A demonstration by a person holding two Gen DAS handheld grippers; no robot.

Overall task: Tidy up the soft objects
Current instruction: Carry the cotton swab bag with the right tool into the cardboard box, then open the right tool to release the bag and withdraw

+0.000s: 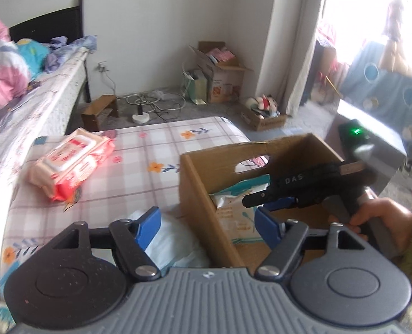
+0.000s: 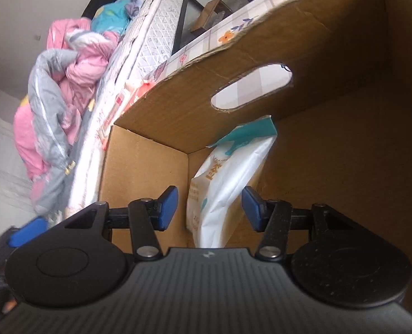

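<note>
White pack (image 2: 222,183) with a teal top edge: standing tilted inside the box (image 1: 203,183), leaning into its far-left corner, below the handle cutout in the far wall. Sits between the two blue pads of the right gripper (image 2: 210,208), which reaches down into the box from the right side. Jaws there about half apart; right pad looks to be against the pack, left pad shows a sliver of cardboard between itself and the wrapper, so cannot tell whether truly pinched or only flanked. Gripped at the handle by a hand (image 1: 384,222) in a green sleeve, to the right of the box.

Left gripper (image 1: 208,222): jaws wide and holding nothing, poised over the near-left wall of the box, one pad outside it and the other over the inside. Under the outside pad, just beside the box's left wall, a pale blue soft bundle (image 1: 172,245), partly hidden by the gripper body.

Further left of the box, well apart from it, a pink-and-red wipes pack (image 1: 72,164) lying flat on the plaid sheet (image 1: 150,144) that also bears the box. Beyond the wipes, left of the box again, a higher bed (image 1: 52,97) with a heaped pink quilt (image 2: 75,64).
</note>
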